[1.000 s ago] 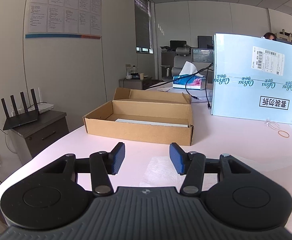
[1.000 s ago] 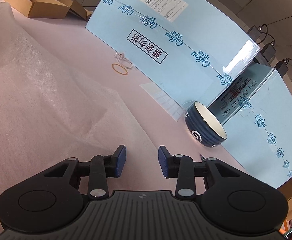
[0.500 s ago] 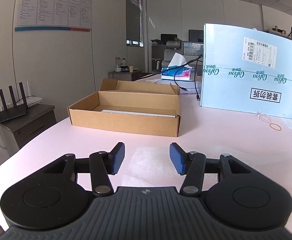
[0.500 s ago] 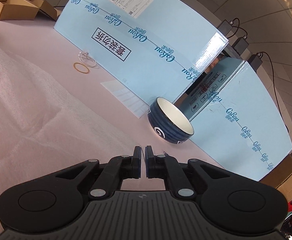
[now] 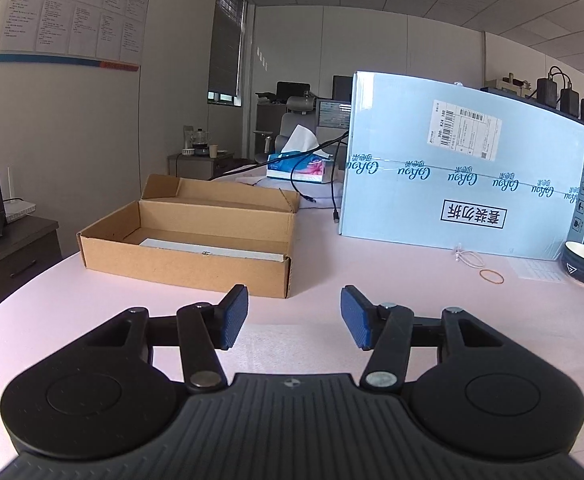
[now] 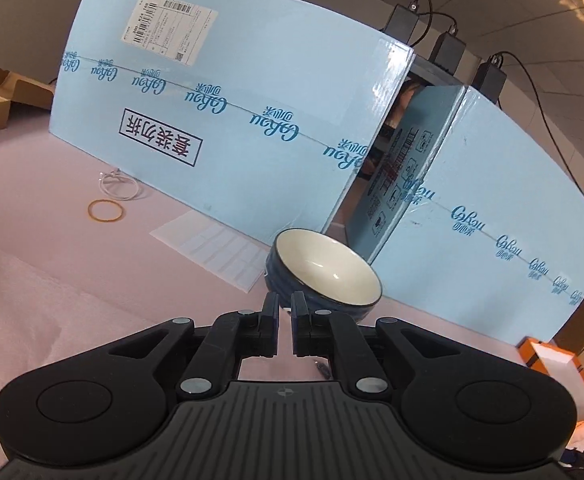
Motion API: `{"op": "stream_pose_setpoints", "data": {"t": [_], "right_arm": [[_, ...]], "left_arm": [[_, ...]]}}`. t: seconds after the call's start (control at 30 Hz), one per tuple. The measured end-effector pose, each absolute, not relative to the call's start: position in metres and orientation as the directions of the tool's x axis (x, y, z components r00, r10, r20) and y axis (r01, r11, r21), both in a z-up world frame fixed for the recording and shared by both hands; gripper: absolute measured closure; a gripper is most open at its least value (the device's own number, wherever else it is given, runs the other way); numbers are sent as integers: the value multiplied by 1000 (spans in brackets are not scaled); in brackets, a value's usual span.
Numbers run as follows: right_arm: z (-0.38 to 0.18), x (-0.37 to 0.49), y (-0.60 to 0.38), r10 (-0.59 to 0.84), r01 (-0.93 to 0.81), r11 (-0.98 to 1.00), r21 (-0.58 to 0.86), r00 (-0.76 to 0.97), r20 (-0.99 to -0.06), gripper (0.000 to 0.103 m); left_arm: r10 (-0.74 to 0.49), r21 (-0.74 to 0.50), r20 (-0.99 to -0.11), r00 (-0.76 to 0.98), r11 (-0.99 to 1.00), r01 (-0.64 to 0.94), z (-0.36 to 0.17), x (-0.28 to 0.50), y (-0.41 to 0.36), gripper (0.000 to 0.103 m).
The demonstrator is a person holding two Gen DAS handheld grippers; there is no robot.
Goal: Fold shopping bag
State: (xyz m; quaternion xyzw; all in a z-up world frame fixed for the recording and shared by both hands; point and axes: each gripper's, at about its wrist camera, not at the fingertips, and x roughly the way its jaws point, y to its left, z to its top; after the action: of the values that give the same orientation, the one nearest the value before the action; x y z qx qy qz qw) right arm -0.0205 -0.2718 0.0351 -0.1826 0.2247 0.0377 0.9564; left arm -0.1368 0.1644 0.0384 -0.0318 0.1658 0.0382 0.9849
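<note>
The large light-blue carton (image 5: 464, 184) carries a repeated dark-blue script logo reading "CoRou" along its tape line, with small Chinese characters beside each. A boxed label (image 5: 474, 214) on its face reads 套装勿拆. A white shipping label (image 5: 466, 134) with barcodes sits near the top; its print is too small to read. The wall poster (image 5: 71, 12) text is illegible.

Right claw (image 6: 285, 312) nearly closed, empty, before blue bowl (image 6: 324, 276)

Pale blue carton (image 6: 251, 92), dark blue bowl (image 6: 324, 280) white inside; brown box (image 5: 187, 240)
</note>
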Motion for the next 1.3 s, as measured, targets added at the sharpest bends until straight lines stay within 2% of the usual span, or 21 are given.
{"op": "stream_pose_setpoints", "data": {"t": [0.03, 0.13, 0.3, 0.47, 0.57, 0.6, 0.63, 0.7, 1.0, 1.17, 1.23, 1.3], "right_arm": [[36, -21, -273, 11, -170, 937, -306, 889, -458, 70], [35, -18, -278, 50, -205, 950, -237, 846, -531, 68], [23, -1, -289, 57, -171, 978, -123, 777, -627, 63], [11, 4, -291, 82, -161, 985, -64, 759, -646, 60], [5, 6, -290, 92, -164, 985, -51, 756, -648, 71], [4, 5, -287, 90, -172, 983, -66, 760, -644, 77], [3, 4, -285, 91, -179, 981, -73, 762, -641, 89], [2, 2, -281, 77, -175, 980, -94, 769, -634, 100], [40, -13, -286, 31, -73, 993, -90, 913, -406, 102], [69, -20, -309, -47, 42, 999, -25, 958, -282, 102], [66, -14, -318, -70, 71, 997, -9, 948, -311, 102], [51, -2, -322, -78, 80, 997, -11, 917, -392, 102]], "left_arm": [[68, -48, -331, 941, 995, -89, 38, -136, 165, 50], [83, -48, -350, 933, 993, -106, 33, -133, 170, 49], [104, -78, -401, 910, 986, -147, 24, -130, 185, 48], [101, -103, -430, 897, 982, -160, 19, -132, 196, 48], [99, -106, -437, 894, 981, -160, 17, -133, 196, 47], [97, -107, -438, 894, 981, -159, 16, -134, 196, 47], [95, -108, -438, 894, 982, -158, 16, -134, 196, 47], [84, -114, -439, 895, 982, -148, 15, -134, 193, 47], [81, -87, -414, 907, 988, -128, 26, -139, 185, 47], [75, -78, -388, 919, 990, -114, 33, -140, 179, 47], [68, -75, -396, 916, 991, -106, 31, -138, 177, 47], [64, -70, -416, 907, 992, -102, 26, -134, 175, 47]]}}
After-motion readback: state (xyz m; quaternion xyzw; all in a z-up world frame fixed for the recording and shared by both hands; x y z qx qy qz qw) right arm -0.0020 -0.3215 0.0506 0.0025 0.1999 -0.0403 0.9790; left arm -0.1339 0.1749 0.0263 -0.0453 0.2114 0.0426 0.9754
